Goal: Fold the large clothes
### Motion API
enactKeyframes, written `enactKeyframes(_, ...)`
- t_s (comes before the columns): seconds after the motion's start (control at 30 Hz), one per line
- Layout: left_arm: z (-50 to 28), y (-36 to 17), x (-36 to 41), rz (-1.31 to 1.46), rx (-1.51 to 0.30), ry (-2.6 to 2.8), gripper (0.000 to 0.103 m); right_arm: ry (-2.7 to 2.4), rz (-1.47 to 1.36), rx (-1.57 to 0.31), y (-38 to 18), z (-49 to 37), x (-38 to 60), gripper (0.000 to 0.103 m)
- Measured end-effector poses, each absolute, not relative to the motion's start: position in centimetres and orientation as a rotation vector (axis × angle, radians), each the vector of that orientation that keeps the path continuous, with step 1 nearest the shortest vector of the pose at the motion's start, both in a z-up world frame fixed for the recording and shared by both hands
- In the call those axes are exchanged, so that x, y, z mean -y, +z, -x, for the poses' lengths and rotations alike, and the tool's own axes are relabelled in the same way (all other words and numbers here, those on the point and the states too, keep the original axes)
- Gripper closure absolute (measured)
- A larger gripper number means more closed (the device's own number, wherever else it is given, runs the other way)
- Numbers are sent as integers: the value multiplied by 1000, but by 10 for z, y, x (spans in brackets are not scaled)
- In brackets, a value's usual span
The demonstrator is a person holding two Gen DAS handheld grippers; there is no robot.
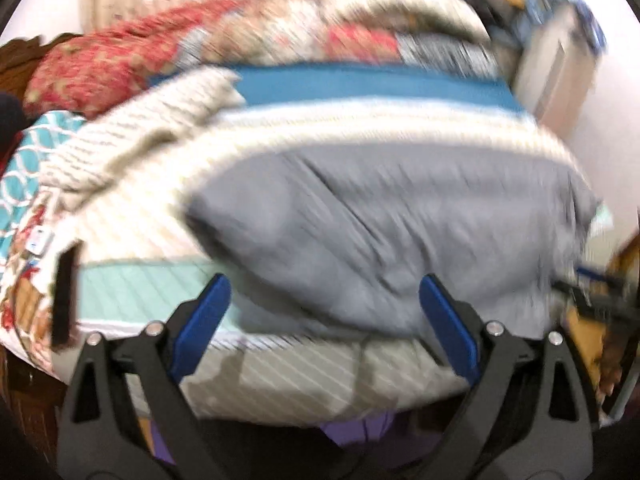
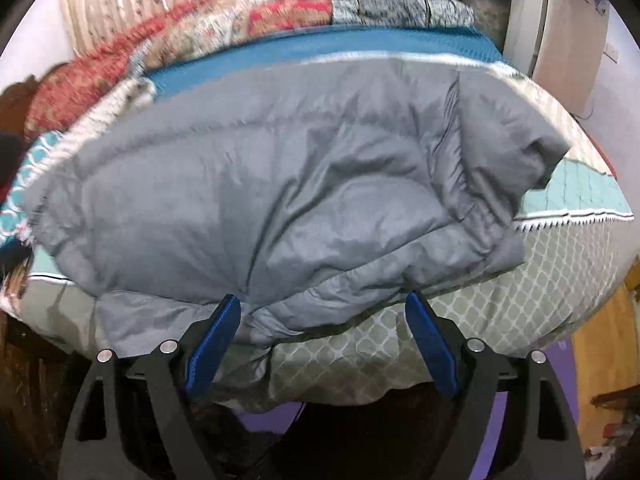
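A grey puffy jacket (image 2: 280, 184) lies in a folded bundle on the bed, its near hem hanging towards the front edge. It also shows in the blurred left wrist view (image 1: 380, 232). My right gripper (image 2: 322, 312) is open and empty, its blue pads either side of the jacket's near edge. My left gripper (image 1: 324, 296) is open and empty, just in front of the jacket's near left part. The right gripper's tip (image 1: 596, 292) shows at the right edge of the left wrist view.
The bed carries a patterned quilt (image 2: 520, 304) with a teal band (image 2: 580, 196). A pile of folded blankets and a red pillow (image 1: 100, 64) lie at the back. A white appliance (image 2: 556, 20) stands at the back right. A black strap (image 1: 64, 296) lies at the left.
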State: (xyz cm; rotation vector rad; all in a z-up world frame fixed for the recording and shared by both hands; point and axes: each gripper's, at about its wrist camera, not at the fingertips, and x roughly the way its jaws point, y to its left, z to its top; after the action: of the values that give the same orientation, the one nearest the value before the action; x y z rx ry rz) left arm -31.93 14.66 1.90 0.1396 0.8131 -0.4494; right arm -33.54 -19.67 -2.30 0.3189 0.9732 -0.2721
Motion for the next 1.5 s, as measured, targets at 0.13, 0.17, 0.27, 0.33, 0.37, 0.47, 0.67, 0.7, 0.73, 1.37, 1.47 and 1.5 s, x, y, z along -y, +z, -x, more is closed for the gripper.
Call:
enactKeyframes(0.13, 273, 43, -170, -124, -753, -333, 11, -289, -337, -867, 2, 350, 216, 60)
enactKeyframes(0.17, 261, 45, -171, -121, -747, -328, 11, -300, -342, -845, 7, 351, 221, 60)
enactKeyframes(0.27, 229, 33, -168, -99, -817, -318, 42, -339, -341, -807, 19, 350, 233, 60)
enactKeyframes(0.33, 213, 8, -166, -35, -944, -347, 64, -347, -358, -798, 22, 349, 240, 60)
enactKeyframes(0.37, 206, -4, -167, -1, -993, -359, 69, -357, -372, -794, 24, 349, 245, 60)
enactKeyframes(0.47, 212, -41, -162, 2, -1080, -346, 71, -380, -375, -797, 23, 342, 255, 60)
enactKeyframes(0.67, 217, -88, -155, -1, -1160, -353, 74, -436, -445, -834, 7, 336, 282, 60)
enactKeyframes(0.7, 218, -85, -156, 5, -1162, -348, 74, -434, -463, -828, 7, 337, 286, 60)
enactKeyframes(0.73, 218, -82, -158, 12, -1167, -349, 74, -426, -489, -807, 10, 341, 293, 60)
enactKeyframes(1.37, 198, -80, -171, 306, -1222, -557, 9, -279, -925, -777, -43, 345, 387, 66)
enactKeyframes(1.47, 202, -91, -161, 343, -1230, -550, 7, -228, -947, -857, -63, 331, 374, 69)
enactKeyframes(1.5, 204, -92, -156, 340, -1233, -549, 7, -246, -898, -865, -62, 326, 366, 72)
